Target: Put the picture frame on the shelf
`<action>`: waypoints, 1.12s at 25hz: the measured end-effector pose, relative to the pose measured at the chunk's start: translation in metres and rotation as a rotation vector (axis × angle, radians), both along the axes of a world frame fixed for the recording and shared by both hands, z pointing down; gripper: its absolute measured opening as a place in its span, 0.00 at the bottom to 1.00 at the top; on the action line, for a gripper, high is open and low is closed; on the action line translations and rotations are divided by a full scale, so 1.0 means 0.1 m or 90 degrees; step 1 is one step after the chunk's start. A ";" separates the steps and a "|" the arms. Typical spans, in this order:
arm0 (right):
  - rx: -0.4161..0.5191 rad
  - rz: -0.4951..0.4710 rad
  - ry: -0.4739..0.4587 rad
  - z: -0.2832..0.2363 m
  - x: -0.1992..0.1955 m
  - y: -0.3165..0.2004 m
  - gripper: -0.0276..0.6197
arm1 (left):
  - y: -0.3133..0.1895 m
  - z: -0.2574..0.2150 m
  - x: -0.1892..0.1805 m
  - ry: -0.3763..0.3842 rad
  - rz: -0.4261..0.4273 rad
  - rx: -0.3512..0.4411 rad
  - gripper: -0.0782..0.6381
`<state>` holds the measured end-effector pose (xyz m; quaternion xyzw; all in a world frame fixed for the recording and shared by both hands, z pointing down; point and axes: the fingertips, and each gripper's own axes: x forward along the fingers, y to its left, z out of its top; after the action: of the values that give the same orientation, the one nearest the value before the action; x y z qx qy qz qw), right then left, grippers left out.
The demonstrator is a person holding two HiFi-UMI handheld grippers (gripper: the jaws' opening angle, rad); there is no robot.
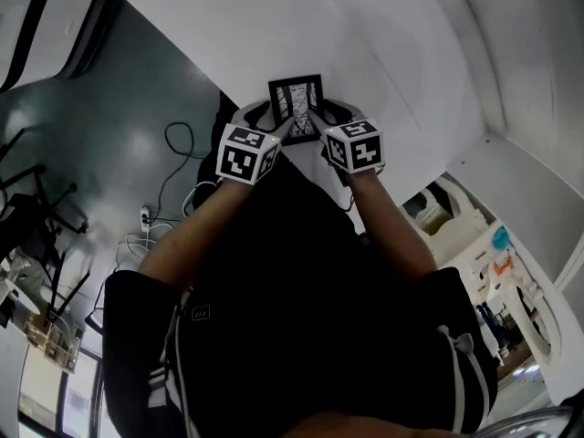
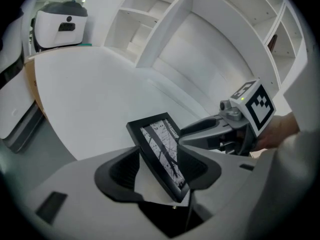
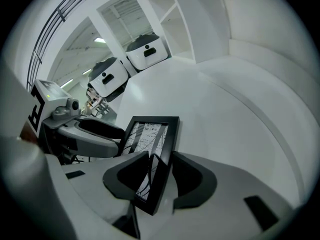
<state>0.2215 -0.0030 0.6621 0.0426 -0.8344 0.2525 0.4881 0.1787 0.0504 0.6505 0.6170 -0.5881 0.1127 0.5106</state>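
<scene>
A small black picture frame (image 1: 296, 106) with a black-and-white print stands upright on the white shelf surface (image 1: 392, 53). My left gripper (image 1: 276, 122) is at its left edge and my right gripper (image 1: 319, 120) at its right edge. In the left gripper view the picture frame (image 2: 162, 154) leans between the jaws of the left gripper (image 2: 161, 163), which stand wide, with a gap on the left side. In the right gripper view the picture frame (image 3: 150, 156) also sits between the spread jaws of the right gripper (image 3: 160, 171), and neither pad presses on it. Both grippers are open.
White shelf dividers and compartments (image 2: 150, 29) rise behind the surface. A white rounded machine (image 2: 60, 21) stands at the far left, and two such machines (image 3: 145, 51) show in the right gripper view. Cables (image 1: 173, 185) lie on the grey floor below. The person's arms and dark shirt fill the lower head view.
</scene>
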 end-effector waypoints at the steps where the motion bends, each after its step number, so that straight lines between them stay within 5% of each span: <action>1: 0.003 -0.001 0.001 0.00 0.00 -0.01 0.27 | 0.00 0.02 0.00 0.002 0.001 -0.004 0.43; 9: 0.032 -0.028 0.009 0.04 0.03 -0.01 0.27 | -0.01 0.09 0.01 -0.024 0.000 -0.024 0.42; 12: 0.043 -0.021 0.011 0.04 0.02 0.00 0.27 | 0.01 0.12 -0.05 -0.041 -0.005 -0.038 0.34; 28: -0.062 0.105 -0.033 -0.13 0.03 -0.02 0.20 | -0.07 -0.05 -0.23 -0.031 -0.014 -0.027 0.28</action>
<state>0.2250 -0.0050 0.6493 0.0810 -0.8273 0.3330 0.4451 0.1560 0.0436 0.6457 0.5965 -0.6048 0.1346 0.5102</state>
